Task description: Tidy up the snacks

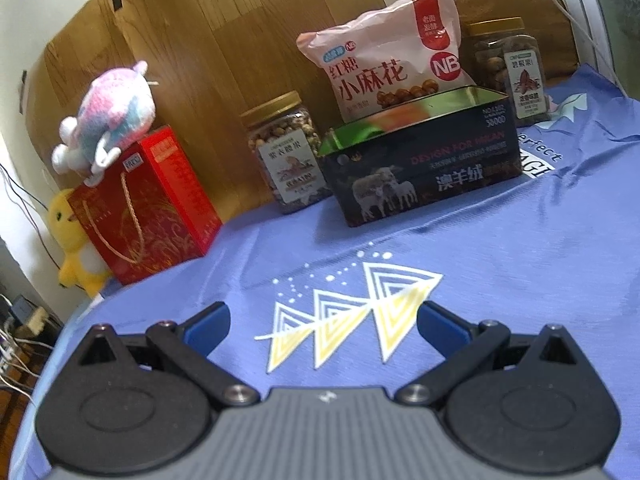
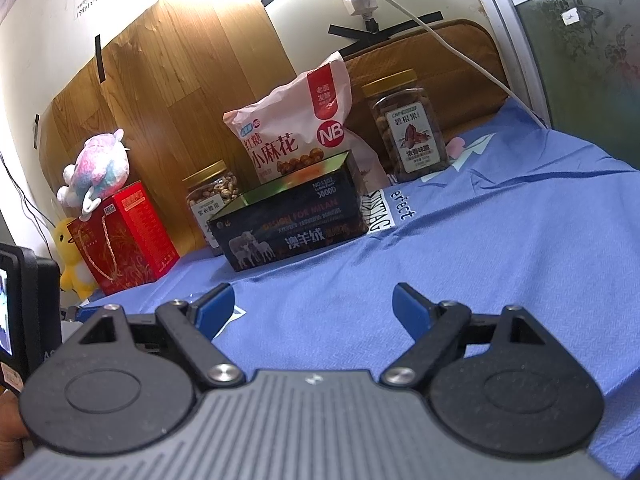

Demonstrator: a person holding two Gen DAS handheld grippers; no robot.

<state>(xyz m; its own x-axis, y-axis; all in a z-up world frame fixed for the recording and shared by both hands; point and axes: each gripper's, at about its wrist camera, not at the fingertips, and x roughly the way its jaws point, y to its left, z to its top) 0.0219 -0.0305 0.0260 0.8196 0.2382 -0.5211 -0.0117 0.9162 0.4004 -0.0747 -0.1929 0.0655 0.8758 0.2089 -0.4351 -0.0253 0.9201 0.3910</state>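
Note:
A black open tin box stands on the blue cloth. A pink snack bag stands upright behind it. A nut jar with a gold lid stands left of the box. A second jar stands at the back right. My left gripper is open and empty, well short of the box. My right gripper is open and empty, also short of the box.
A red gift box stands at the left with a pink plush toy on top. A yellow plush sits beside it. A wooden board leans on the wall behind.

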